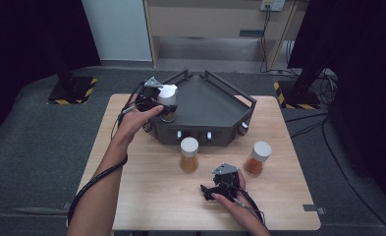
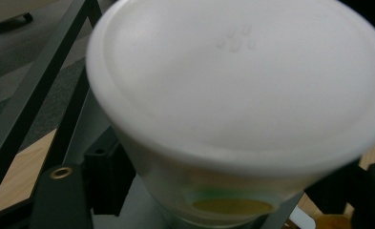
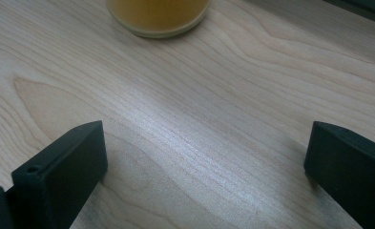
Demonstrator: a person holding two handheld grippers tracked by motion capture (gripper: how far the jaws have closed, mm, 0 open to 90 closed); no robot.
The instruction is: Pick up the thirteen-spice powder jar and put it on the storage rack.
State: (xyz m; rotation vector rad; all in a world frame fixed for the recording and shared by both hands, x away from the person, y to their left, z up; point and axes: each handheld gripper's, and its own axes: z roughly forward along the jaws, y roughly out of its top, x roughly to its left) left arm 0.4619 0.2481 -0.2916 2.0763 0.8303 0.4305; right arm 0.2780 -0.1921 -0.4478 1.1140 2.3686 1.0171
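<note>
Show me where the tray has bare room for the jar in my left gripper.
The tray floor is bare right of the held jar, out to its right rail. The left gripper crowds the left rail. On the table, two jars and the right gripper crowd the front-right.

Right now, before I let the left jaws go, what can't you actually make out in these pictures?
- Left gripper: the jar's white lid hides its jaws in the left gripper view; too small in the high view.
- Held jar: whether its base touches the dark tray; hidden in both.
- Yellow jar: top edge of the right gripper view cuts it.
- Tray's front buttons: too small.
</note>
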